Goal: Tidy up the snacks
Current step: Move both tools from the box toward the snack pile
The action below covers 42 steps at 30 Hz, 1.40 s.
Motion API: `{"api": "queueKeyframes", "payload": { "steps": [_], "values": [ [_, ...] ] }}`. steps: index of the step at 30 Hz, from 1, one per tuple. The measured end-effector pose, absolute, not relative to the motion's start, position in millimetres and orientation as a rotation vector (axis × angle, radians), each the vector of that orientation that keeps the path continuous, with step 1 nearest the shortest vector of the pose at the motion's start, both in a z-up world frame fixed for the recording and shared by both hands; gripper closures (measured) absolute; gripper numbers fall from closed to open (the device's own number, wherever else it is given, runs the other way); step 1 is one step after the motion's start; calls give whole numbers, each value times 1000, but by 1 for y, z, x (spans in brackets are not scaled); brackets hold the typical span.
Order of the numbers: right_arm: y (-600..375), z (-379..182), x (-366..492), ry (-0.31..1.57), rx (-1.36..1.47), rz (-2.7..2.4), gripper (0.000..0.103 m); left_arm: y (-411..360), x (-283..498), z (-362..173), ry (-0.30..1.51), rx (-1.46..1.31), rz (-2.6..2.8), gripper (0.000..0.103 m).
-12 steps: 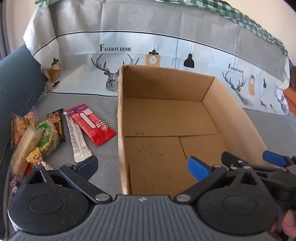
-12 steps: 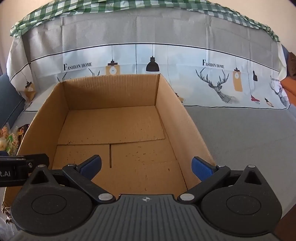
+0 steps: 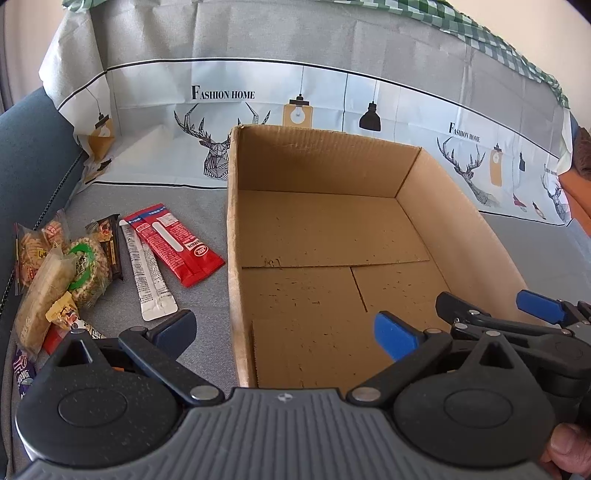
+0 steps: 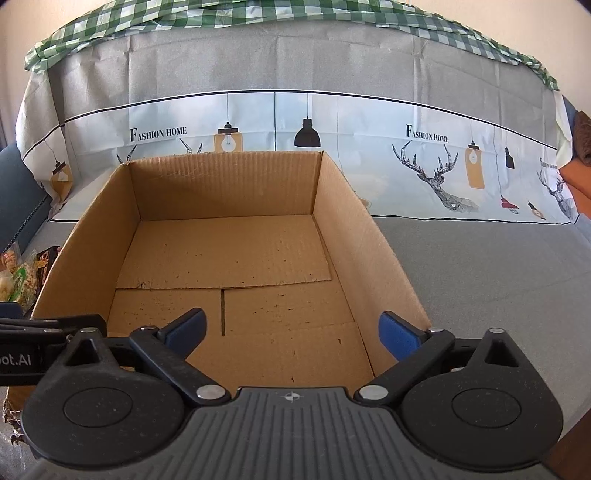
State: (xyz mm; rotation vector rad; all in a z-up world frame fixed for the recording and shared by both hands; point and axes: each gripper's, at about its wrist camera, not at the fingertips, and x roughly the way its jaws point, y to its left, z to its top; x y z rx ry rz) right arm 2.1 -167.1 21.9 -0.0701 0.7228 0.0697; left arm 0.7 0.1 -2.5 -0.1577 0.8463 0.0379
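Observation:
An empty brown cardboard box (image 3: 454, 221) (image 4: 362, 229) stands open-topped on a grey cloth. Left of it lie several snacks: a red packet (image 3: 173, 242), a white sachet (image 3: 147, 280), a dark bar (image 3: 110, 243), a round cracker pack with a green ring (image 3: 86, 271) and a pale wafer pack (image 3: 40, 299). My left gripper (image 3: 284, 328) hovers over the box's near left wall, open and empty. My right gripper (image 4: 291, 328) hangs over the box's near end, open and empty; it also shows at the right of the left wrist view (image 3: 491, 306).
A cloth printed with deer and lamps (image 4: 424, 158) drapes the backrest behind the box, with green check fabric (image 4: 184, 18) on top. Dark blue upholstery (image 3: 26, 155) borders the snacks on the left. Bare grey cloth (image 4: 498, 277) extends right of the box.

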Motion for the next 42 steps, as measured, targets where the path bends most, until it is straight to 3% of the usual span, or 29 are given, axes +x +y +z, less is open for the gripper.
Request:
{"api": "queueKeyframes", "payload": {
  "steps": [20,25,31,36,42],
  "values": [
    [-161,24,0,727,-60,110,32,0,-3,-3,845,-179,19,4],
    [-157,30,-7,648,-13,151,39,-2,-6,1,826,-162,10,31],
    [-151,37,-11,598,-24,141,46,8,-8,5,808,-181,24,51],
    [-143,43,-14,570,1,167,46,22,-17,13,757,-203,19,53],
    [-116,51,-22,540,-5,219,46,44,-36,25,732,-207,-19,73]
  ]
}}
